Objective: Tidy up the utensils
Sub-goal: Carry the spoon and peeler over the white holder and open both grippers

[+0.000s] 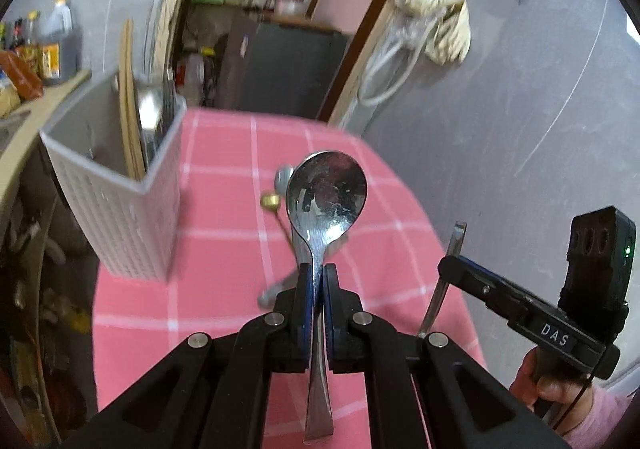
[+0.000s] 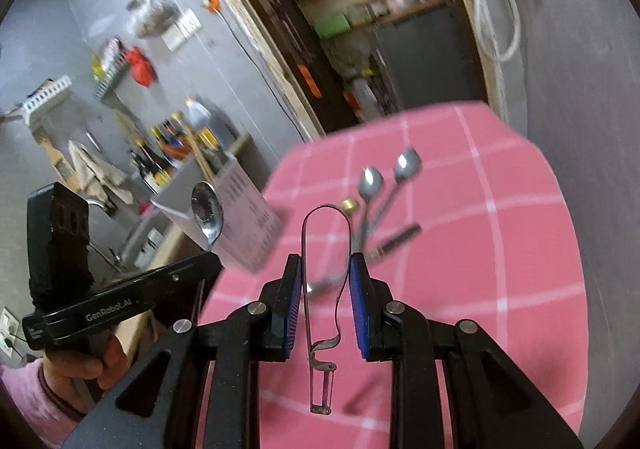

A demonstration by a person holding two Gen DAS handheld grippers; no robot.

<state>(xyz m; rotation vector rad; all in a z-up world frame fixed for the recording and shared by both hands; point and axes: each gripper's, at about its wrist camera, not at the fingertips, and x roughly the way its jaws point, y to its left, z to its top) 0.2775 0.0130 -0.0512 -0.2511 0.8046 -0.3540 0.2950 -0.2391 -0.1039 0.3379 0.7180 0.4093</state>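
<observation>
My left gripper [image 1: 316,273] is shut on the handle of a large steel spoon [image 1: 326,197], bowl up, held above the pink checked tablecloth [image 1: 224,289]. The spoon also shows in the right wrist view [image 2: 207,209], next to the holder. My right gripper [image 2: 325,269] is shut on a metal peeler [image 2: 326,289], loop end up, blade end hanging down. A grey perforated utensil holder [image 1: 120,185] stands at the table's left, with wooden chopsticks [image 1: 129,101] and metal utensils in it. Two small spoons [image 2: 372,185] and a gold-tipped utensil [image 2: 350,205] lie on the cloth.
A dark-handled utensil [image 2: 396,241] lies by the spoons. A grey wall [image 1: 520,109] runs along the table's right. A counter with bottles [image 1: 44,49] is behind the holder. A doorway [image 1: 260,29] opens beyond the table's far edge.
</observation>
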